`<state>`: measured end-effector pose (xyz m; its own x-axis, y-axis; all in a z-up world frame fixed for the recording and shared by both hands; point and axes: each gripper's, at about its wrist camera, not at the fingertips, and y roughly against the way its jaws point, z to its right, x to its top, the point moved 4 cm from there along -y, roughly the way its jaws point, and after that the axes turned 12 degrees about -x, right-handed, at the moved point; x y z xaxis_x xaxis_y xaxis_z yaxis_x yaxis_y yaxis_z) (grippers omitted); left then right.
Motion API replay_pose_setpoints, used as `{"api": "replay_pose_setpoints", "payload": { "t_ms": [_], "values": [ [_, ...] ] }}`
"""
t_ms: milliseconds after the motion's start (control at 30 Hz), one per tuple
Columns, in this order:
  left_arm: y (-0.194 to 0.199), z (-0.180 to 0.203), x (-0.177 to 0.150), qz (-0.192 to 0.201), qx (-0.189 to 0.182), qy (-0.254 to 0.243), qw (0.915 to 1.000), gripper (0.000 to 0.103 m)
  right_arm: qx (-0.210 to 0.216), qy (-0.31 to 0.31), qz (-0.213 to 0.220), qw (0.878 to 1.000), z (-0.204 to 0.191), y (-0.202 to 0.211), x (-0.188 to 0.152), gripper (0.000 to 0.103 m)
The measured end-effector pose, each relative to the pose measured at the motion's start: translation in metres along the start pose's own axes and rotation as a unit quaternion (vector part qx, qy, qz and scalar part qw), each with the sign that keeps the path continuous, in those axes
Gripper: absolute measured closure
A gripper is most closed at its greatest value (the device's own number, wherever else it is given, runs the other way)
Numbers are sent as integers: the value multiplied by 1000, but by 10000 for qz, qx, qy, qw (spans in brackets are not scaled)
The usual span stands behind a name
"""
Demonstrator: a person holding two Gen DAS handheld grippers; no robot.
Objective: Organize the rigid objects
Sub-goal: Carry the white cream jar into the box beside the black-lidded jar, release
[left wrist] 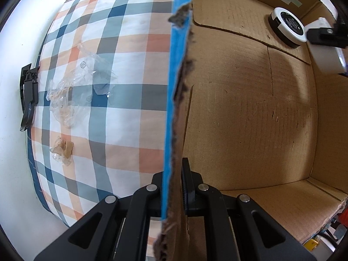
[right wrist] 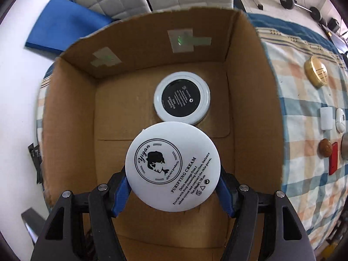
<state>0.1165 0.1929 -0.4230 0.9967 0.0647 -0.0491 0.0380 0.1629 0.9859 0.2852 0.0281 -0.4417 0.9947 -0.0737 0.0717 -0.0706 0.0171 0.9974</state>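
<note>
My left gripper (left wrist: 173, 187) is shut on the blue-taped side wall (left wrist: 174, 113) of an open cardboard box (left wrist: 250, 113). A white-rimmed round jar with a black label (left wrist: 287, 27) lies on the box floor at the far end; it also shows in the right wrist view (right wrist: 182, 99). My right gripper (right wrist: 173, 187) is shut on a white round cream jar (right wrist: 173, 167) and holds it above the box floor (right wrist: 113, 117), just in front of the black-labelled jar. The right gripper with its jar shows at the left wrist view's right edge (left wrist: 326, 47).
The box rests on a checked cloth (left wrist: 104, 87) with crumpled clear plastic (left wrist: 74, 87) and a black clip (left wrist: 28, 95). Right of the box lie a gold lid (right wrist: 315, 71), two white items (right wrist: 326, 118), a brown round object (right wrist: 325, 148) and a red card (right wrist: 333, 161).
</note>
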Motion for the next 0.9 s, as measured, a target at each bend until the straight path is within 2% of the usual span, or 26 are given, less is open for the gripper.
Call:
{"api": "replay_pose_setpoints", "payload": {
  "t_ms": [300, 500, 600, 667, 767, 833, 867, 900],
  "values": [
    [0, -1, 1, -20, -6, -48, 10000, 98, -105, 50, -336, 9994, -6, -27, 5, 33],
    [-1, 0, 3, -32, 3, -76, 10000, 98, -285, 176, -387, 9987, -13, -37, 8, 32],
    [-1, 0, 3, -35, 0, -80, 10000, 98, -319, 242, -603, 9974, -17, -45, 9, 32],
    [-1, 0, 3, -31, -6, -74, 10000, 98, -208, 273, -743, 9966, -17, -47, 9, 28],
    [0, 0, 4, -32, -5, -74, 10000, 98, -46, 268, -519, 9983, -16, -31, 10, 25],
    [0, 1, 4, -29, 2, -75, 10000, 98, 58, 240, -317, 9992, -13, -12, 11, 18],
    [-1, 2, 4, -34, 9, -80, 10000, 98, 53, 230, -210, 9995, -10, -3, 13, 7],
    [-1, 1, 4, -34, 7, -73, 10000, 98, 69, 205, -70, 9997, -7, 8, 14, 4]
  ]
}}
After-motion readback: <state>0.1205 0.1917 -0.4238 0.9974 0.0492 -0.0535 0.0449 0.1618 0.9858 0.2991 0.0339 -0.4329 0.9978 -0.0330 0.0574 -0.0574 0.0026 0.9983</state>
